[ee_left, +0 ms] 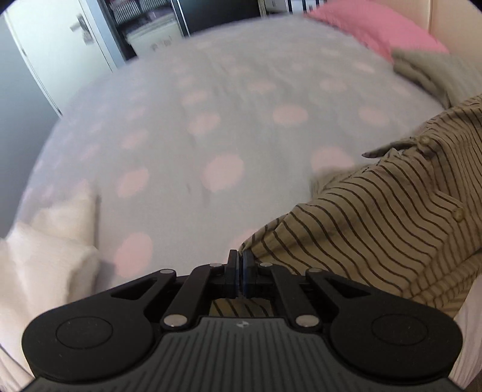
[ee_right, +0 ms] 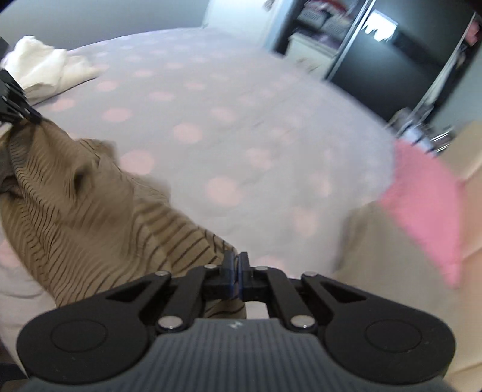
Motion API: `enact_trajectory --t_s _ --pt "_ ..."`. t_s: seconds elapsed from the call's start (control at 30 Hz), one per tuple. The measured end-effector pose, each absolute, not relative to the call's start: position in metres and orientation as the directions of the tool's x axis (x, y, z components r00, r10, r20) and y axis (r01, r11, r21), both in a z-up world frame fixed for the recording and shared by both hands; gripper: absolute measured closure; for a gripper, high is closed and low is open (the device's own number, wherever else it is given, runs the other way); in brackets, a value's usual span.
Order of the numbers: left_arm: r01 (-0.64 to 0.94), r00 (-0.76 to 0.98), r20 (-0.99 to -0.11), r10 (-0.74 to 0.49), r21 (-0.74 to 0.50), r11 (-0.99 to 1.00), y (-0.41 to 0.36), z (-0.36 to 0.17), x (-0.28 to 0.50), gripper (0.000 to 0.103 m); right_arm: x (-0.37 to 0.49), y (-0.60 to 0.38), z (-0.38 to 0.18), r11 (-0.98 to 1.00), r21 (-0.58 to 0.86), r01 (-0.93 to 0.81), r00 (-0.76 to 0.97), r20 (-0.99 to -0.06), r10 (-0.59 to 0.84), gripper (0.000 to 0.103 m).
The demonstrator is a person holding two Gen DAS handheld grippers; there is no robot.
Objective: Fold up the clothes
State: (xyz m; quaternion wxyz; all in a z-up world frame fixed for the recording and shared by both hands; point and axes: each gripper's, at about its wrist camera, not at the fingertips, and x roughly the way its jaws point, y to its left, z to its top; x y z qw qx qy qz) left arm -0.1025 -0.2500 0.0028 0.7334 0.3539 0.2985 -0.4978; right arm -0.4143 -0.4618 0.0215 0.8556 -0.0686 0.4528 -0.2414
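Observation:
A tan shirt with dark stripes (ee_left: 391, 217) hangs stretched between my two grippers above the bed. In the left wrist view my left gripper (ee_left: 241, 265) is shut on an edge of the shirt, and the cloth with its buttons spreads off to the right. In the right wrist view my right gripper (ee_right: 235, 267) is shut on another edge of the striped shirt (ee_right: 75, 217), which runs left and up. At the far left edge there, the left gripper (ee_right: 18, 105) pinches the shirt's other end.
The bed (ee_left: 229, 126) has a grey cover with pink dots. White folded cloth (ee_left: 45, 265) lies at one side, also in the right view (ee_right: 45, 69). A pink pillow (ee_left: 376, 27) and beige cloth (ee_right: 391, 256) lie near the headboard. A wardrobe (ee_right: 376, 39) stands beyond.

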Motion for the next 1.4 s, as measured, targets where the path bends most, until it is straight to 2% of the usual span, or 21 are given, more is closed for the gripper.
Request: enact_trajectory --t_s 0.1,0.17,0.27,0.53,0.67,0.77,0.8,0.83,0.9,1.1,1.23,1.4 --pt "0.941 0.327 -0.751 -0.573 0.203 0.27 -0.233 0.035 -0.101 0.103 -0.427 -0.445 0.054 0.852 -0.35 0.39 0.489 -0.705 -0.514 0.101" --pt "0.947 0.313 -0.757 -0.574 0.199 0.253 -0.222 0.043 -0.104 0.103 -0.436 -0.436 0.066 0.86 -0.305 0.409 0.488 -0.723 -0.489 0.1" --pt "0.959 0.274 -0.802 -0.531 0.185 0.215 -0.201 0.008 -0.086 0.103 -0.447 -0.42 0.06 0.876 -0.236 0.419 0.458 -0.778 -0.429 0.1" --pt "0.985 0.168 -0.935 -0.311 0.146 0.093 -0.166 -0.099 -0.085 0.103 -0.475 -0.369 -0.042 0.922 -0.08 0.38 0.295 -0.934 -0.203 0.1" --pt "0.983 0.175 -0.959 -0.225 0.181 -0.006 -0.165 -0.131 -0.102 0.103 -0.475 -0.363 -0.084 0.933 -0.023 0.359 0.202 -0.974 -0.102 0.1" --pt "0.98 0.184 -0.959 -0.217 0.195 -0.031 -0.166 -0.136 -0.107 0.103 -0.474 -0.352 -0.092 0.947 -0.036 0.32 0.188 -0.977 -0.101 0.095" --pt "0.98 0.185 -0.958 -0.217 0.196 -0.031 -0.167 -0.136 -0.108 0.103 -0.474 -0.351 -0.088 0.952 -0.04 0.304 0.202 -0.974 -0.106 0.09" --pt "0.981 0.183 -0.959 -0.218 0.194 -0.029 -0.168 -0.136 -0.108 0.103 -0.474 -0.349 -0.083 0.956 -0.042 0.29 0.218 -0.97 -0.109 0.081" --pt "0.982 0.178 -0.96 -0.215 0.188 -0.024 -0.167 -0.136 -0.107 0.102 -0.475 -0.346 -0.072 0.962 -0.026 0.272 0.262 -0.96 -0.1 0.075" --pt "0.982 0.177 -0.961 -0.211 0.187 -0.03 -0.17 -0.136 -0.108 0.102 -0.46 -0.322 -0.054 0.985 -0.103 0.141 0.327 -0.934 -0.145 0.073" --pt "0.982 0.176 -0.962 -0.211 0.186 -0.031 -0.175 -0.136 -0.104 0.102 -0.432 -0.313 -0.073 0.991 -0.126 0.035 0.302 -0.944 -0.13 0.073" --pt "0.983 0.169 -0.963 -0.211 0.179 -0.029 -0.178 -0.138 -0.104 0.102 -0.408 -0.323 -0.106 0.997 -0.063 0.047 0.272 -0.959 -0.074 0.073"
